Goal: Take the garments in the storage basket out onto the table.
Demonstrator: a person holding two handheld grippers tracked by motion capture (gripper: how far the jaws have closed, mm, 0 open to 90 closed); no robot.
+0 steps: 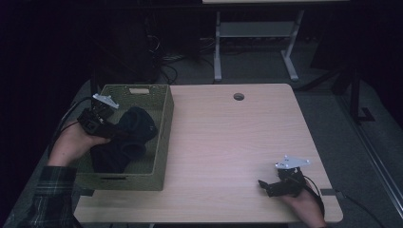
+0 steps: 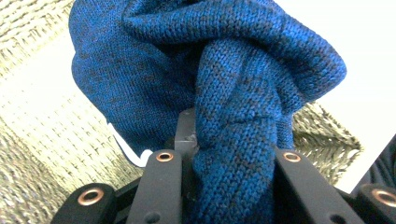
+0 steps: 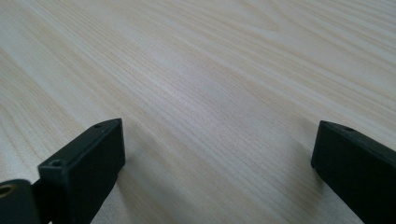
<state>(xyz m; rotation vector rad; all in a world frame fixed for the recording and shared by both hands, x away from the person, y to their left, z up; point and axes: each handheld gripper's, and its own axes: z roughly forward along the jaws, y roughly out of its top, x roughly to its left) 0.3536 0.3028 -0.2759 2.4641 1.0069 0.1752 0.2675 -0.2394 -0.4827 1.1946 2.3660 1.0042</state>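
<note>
On a pale wooden table (image 1: 228, 142) in a dark room, a woven basket (image 1: 164, 137) at centre left holds a blue knit garment (image 1: 130, 137), bunched in the clamped jaws of the left gripper (image 1: 111, 130), while the right gripper (image 1: 266, 186), lower right, rests with jaws apart.

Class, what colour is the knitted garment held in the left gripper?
Blue flecked with darker thread; the knitted garment shows best in the left gripper view, clamped in the left gripper.
</note>
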